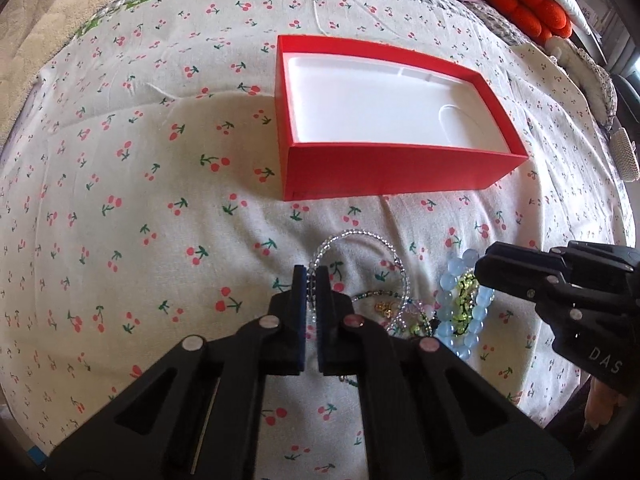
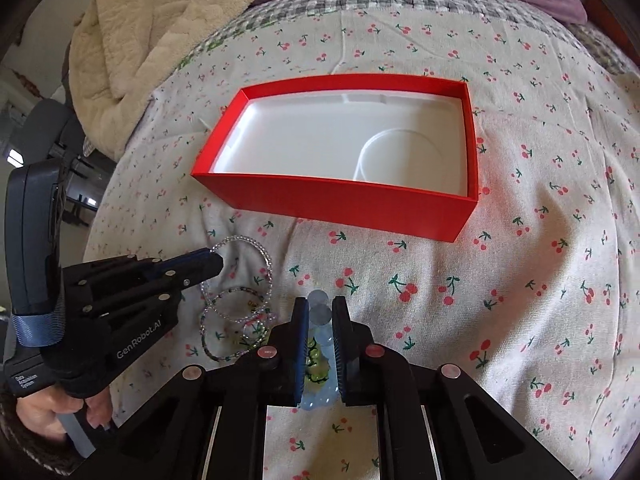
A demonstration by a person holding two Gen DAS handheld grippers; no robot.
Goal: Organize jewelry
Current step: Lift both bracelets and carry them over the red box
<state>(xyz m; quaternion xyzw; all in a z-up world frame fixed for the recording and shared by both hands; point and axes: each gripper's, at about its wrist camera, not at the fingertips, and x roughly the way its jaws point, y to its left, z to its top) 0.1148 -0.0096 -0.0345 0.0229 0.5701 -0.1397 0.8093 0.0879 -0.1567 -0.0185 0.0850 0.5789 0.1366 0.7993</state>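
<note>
On the bed [image 1: 120,200], spread with a cherry-print sheet, a beige quilted blanket [image 2: 152,32] is bunched at the far left edge. The left gripper [image 1: 311,280] reaches in from the left with its fingers [image 1: 299,300] clenched on a clear beaded strand [image 1: 352,240], whose loop curves away just beyond the fingertips; in the right wrist view the same gripper [image 2: 216,262] pinches that strand [image 2: 256,252] at its near-left side. Beside the strand lies a tangle of thinner beaded bracelets [image 2: 236,320], including a green one and a pinkish one, overlapping each other. Beyond them, well apart from the pile, sits the open red box [image 2: 340,204] with a white moulded insert and nothing in it. To the right of the tangle, the right gripper [image 2: 320,312] straddles a pale blue bead bracelet [image 2: 320,312] wound with a yellow-green one [image 2: 316,368]; its fingers [image 2: 340,340] are closed against the blue beads, grasping them. Far right, an orange plush [image 1: 524,4] rests at the bed's edge.
</note>
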